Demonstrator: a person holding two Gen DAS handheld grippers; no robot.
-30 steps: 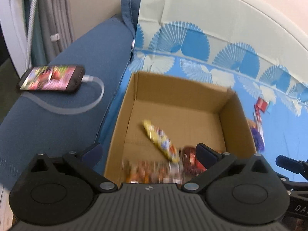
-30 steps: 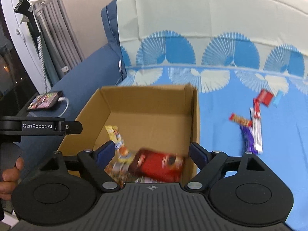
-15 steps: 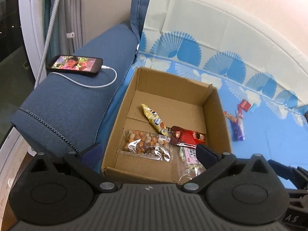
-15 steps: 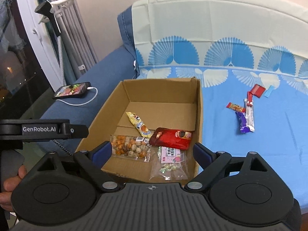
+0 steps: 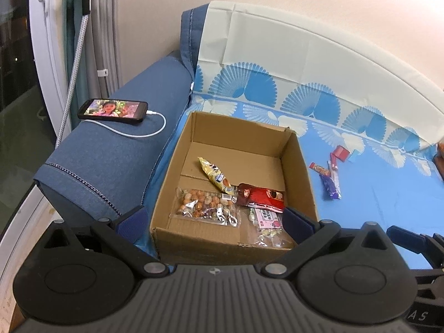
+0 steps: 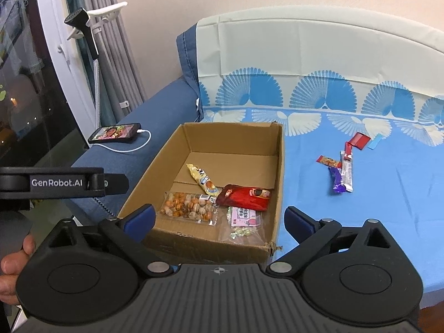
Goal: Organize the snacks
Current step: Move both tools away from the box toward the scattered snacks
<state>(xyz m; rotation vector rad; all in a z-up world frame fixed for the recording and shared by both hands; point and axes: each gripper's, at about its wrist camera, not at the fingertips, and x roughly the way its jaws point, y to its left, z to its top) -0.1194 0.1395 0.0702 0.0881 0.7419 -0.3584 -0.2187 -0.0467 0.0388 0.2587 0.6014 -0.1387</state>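
Both grippers had pulled back from the box, leaving four snack packs inside.

A second earlier the left gripper (image 5: 213, 222) and right gripper (image 6: 219, 219) sat low over the cardboard box (image 6: 280, 177), with a red pouch (image 6: 244, 195) between the right fingers (image 6: 298, 220); since then both had drawn up and away, so that drop looked finished. The right fingers had just been opening and stood wide with nothing between them. The left fingers (image 5: 130, 219) also stood wide and held nothing. In the box lay the red pouch, a nut bag (image 6: 187, 204), a yellow packet (image 6: 201, 180) and a candy bag (image 6: 244, 222). About five loose wrappers (image 6: 340, 169), too small to count surely, waited on the blue sheet (image 6: 374, 208).
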